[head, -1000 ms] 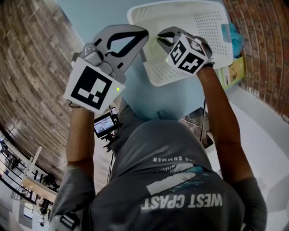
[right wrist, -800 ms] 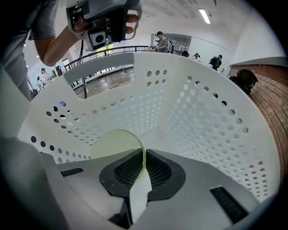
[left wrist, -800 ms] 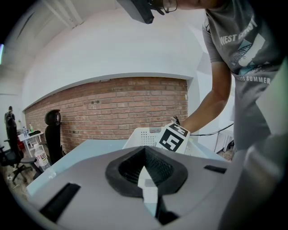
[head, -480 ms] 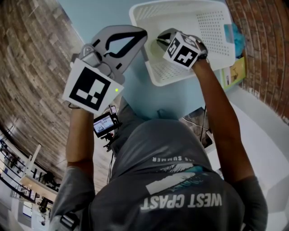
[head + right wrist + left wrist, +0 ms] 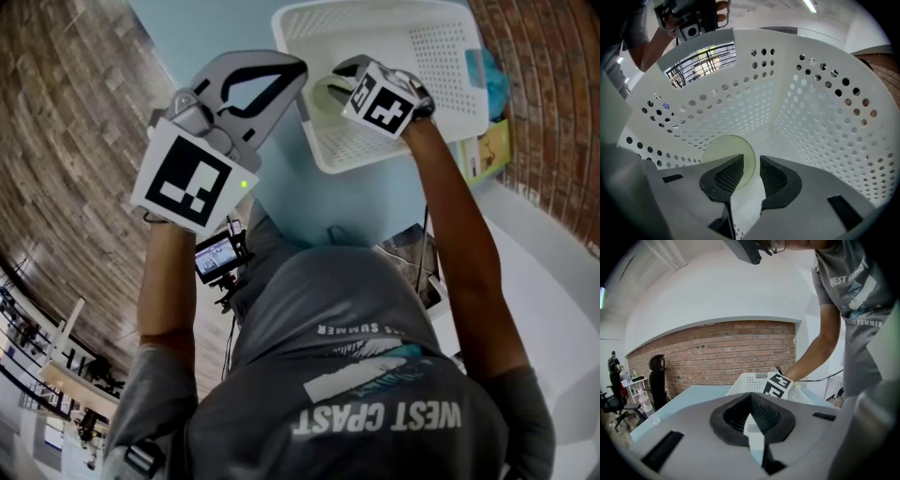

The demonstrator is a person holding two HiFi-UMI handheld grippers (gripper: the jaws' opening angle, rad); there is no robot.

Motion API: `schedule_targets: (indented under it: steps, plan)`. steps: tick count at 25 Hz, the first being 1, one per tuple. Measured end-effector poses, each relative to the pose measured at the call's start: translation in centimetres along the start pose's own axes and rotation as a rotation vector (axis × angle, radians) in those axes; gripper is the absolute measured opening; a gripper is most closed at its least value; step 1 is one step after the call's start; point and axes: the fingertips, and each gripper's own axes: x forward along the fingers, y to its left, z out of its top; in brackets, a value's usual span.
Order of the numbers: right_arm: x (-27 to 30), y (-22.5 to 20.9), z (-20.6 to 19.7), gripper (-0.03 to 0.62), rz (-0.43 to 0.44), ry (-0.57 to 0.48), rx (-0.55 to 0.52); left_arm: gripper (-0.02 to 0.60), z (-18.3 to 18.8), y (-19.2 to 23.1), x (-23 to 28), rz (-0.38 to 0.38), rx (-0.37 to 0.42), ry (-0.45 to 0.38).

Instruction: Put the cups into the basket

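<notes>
Head view, upper right: the right gripper (image 5: pixel 336 82) is lowered into the white perforated basket (image 5: pixel 441 56) on the blue desk (image 5: pixel 328 197). Its fingers (image 5: pixel 774 178) are held narrowly apart, with the edge of a pale green cup (image 5: pixel 723 151) seen in the gap, low inside the basket; contact cannot be confirmed. The left gripper (image 5: pixel 298 67) is held to the basket's left, its fingers (image 5: pixel 761 414) closed on nothing.

Matt perforated plastic basket (image 5: pixel 820 117).
</notes>
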Motion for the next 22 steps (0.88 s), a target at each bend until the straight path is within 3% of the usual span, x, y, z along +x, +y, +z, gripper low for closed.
schedule_targets:
  steps: [4,9,11,15,22]
  plan:
    - [-2.4,-1.4,1.0,0.100,-0.095,-0.026,-0.030,-0.003,0.5,-0.3,-0.1,0.003,0.011,-0.001]
    - [-8.9,-4.2,4.7,0.098,-0.357,-0.168,-0.097,-0.003,1.1,-1.0,-0.5,0.008,0.027,0.000]
    - [-11.9,-4.0,6.1,0.078,-0.421,-0.248,-0.111,-0.003,1.5,-1.5,-0.6,0.009,0.031,0.002]
    - [-16.1,-2.3,8.7,0.018,-0.463,-0.387,-0.153,-0.003,1.6,-1.9,-0.5,0.004,0.035,-0.002]
    - [-20.8,2.0,10.2,0.014,-0.478,-0.481,-0.250,-0.003,1.9,-2.8,-0.8,0.016,0.047,0.010]
